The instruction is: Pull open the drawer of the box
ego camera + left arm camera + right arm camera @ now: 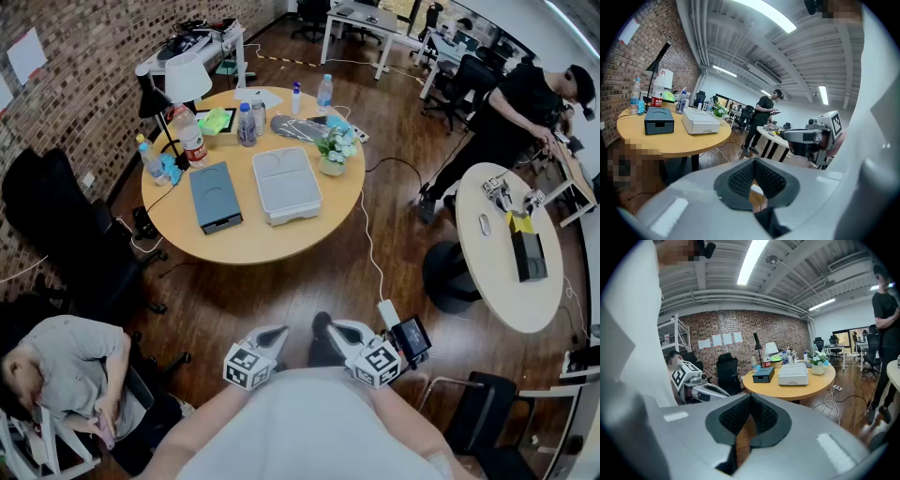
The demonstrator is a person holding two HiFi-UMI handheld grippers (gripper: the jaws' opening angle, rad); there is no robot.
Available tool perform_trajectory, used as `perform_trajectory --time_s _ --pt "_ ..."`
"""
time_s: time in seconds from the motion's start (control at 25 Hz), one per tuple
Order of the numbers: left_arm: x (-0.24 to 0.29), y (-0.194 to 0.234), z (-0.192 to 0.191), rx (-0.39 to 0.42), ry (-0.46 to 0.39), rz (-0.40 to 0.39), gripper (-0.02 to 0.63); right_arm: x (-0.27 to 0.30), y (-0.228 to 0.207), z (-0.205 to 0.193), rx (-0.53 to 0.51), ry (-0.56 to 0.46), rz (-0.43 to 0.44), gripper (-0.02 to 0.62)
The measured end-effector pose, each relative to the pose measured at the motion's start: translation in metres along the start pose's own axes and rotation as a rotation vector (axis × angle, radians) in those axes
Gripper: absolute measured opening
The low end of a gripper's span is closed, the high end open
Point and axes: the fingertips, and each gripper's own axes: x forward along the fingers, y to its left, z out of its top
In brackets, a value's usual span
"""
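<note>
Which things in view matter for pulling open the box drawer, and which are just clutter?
For the job: dark drawer box, left gripper, right gripper.
Just lying about: white case, lamp, water bottles, potted plant.

Round wooden table [253, 246]: dark blue drawer box [216, 197] beside grey case [286, 185]; bottles [247, 125], lamp [186, 80], flower pot [334, 161] behind.

Head view steeply down, gripper views level, all far from the shared round table [281, 239]
</note>
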Motion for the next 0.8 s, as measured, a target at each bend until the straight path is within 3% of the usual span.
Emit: perform_trajectory --time_s 0.44,0.8 --pt "0.07 0.043 0.052 -0.025 0.008 0.094 0.005 0.04 -0.112 0.027 -0.03 0.032 0.042 0.006" --pt "0.127 0.08 0.094 -0.041 0.018 0.179 0.005 0.08 -0.178 0.044 -0.03 0.037 0.142 0.006"
